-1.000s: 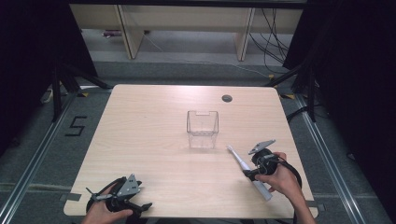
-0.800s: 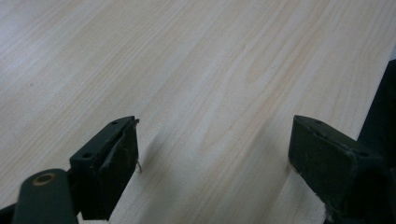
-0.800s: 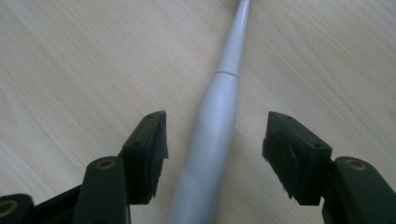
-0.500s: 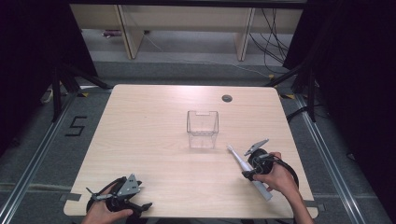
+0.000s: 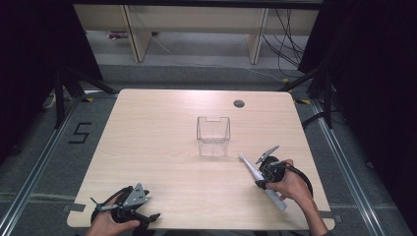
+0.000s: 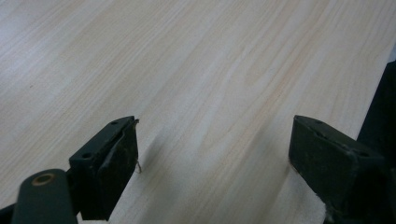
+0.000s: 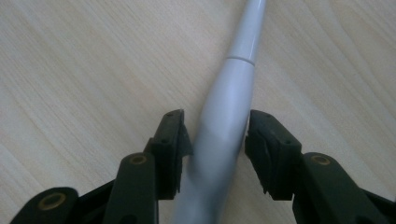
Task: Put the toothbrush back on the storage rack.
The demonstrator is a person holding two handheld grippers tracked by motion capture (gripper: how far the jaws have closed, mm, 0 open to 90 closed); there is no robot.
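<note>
R hand-held gripper closing on toothbrush, pads at handle sides; grasp step. Next: lift w/ firm clamp. L hand-held gripper apart, idle.

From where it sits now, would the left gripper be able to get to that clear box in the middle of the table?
Probably yes. The left gripper rests at the near left edge with its jaws open, and only bare table lies between it and the clear box. The toothbrush and right gripper sit off to the other side.

High view looks down and forward over the whole tabletop from the person's side. Each gripper view rides low, skimming along its own jaws, close to the same wood grain.
</note>
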